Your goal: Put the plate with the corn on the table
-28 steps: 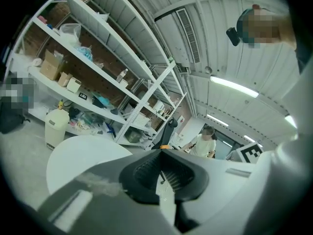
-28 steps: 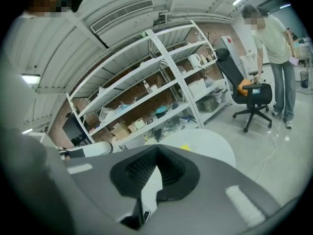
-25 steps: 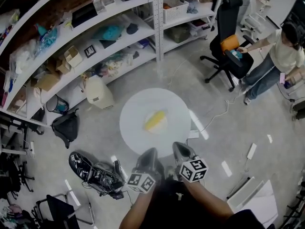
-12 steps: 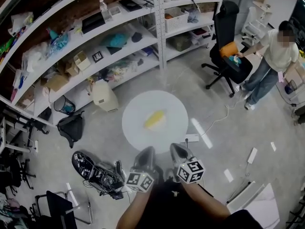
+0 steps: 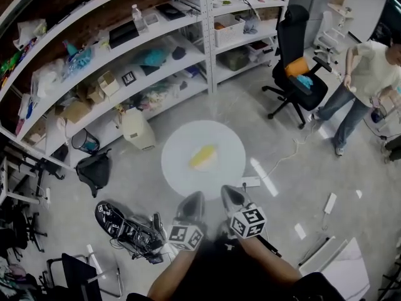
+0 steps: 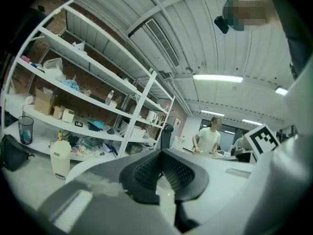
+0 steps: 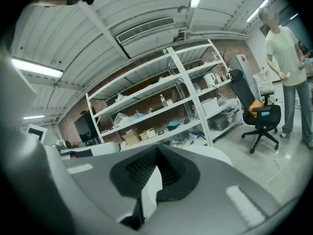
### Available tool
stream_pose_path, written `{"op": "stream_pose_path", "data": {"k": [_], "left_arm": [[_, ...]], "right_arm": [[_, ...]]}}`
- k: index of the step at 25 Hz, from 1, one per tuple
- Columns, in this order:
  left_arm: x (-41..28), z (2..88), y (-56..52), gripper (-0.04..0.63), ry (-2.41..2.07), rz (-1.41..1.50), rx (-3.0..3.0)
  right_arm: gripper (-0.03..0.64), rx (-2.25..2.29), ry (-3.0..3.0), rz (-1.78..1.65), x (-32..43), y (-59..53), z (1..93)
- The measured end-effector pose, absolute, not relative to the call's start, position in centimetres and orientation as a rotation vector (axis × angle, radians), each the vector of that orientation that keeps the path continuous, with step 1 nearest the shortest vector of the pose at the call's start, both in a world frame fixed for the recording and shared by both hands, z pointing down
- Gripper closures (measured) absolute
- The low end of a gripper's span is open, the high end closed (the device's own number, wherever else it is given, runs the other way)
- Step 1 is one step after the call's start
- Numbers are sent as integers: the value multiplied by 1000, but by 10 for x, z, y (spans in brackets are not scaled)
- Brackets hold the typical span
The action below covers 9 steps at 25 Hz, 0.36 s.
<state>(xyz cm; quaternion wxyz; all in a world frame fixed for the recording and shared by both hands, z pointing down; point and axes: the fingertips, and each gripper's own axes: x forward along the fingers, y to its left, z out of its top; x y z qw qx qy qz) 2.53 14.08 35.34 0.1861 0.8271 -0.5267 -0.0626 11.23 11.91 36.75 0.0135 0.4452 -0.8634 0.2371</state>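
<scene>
corn (image 5: 204, 157) on plate (image 5: 180, 163), axis lower-left to upper-right

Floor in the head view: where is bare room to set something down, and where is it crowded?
Bare floor lies between the shelves, the office chair and the plate. Another free patch lies right of the plate, toward the standing person. Crowded: lower left, around the black bag and the marked black device.

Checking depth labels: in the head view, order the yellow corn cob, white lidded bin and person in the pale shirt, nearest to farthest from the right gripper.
From the right gripper:
1. Yellow corn cob, just ahead on the white round plate it holds.
2. White lidded bin, floor left, by the shelves.
3. Person in the pale shirt, far right.
</scene>
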Motion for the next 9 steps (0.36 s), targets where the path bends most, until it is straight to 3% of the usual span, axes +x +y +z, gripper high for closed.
{"op": "stream_pose_path", "data": {"k": [9], "left_arm": [[17, 326, 139, 594, -1414, -143, 2433]], "right_arm": [[611, 1406, -2694, 713, 91, 124, 349]]}}
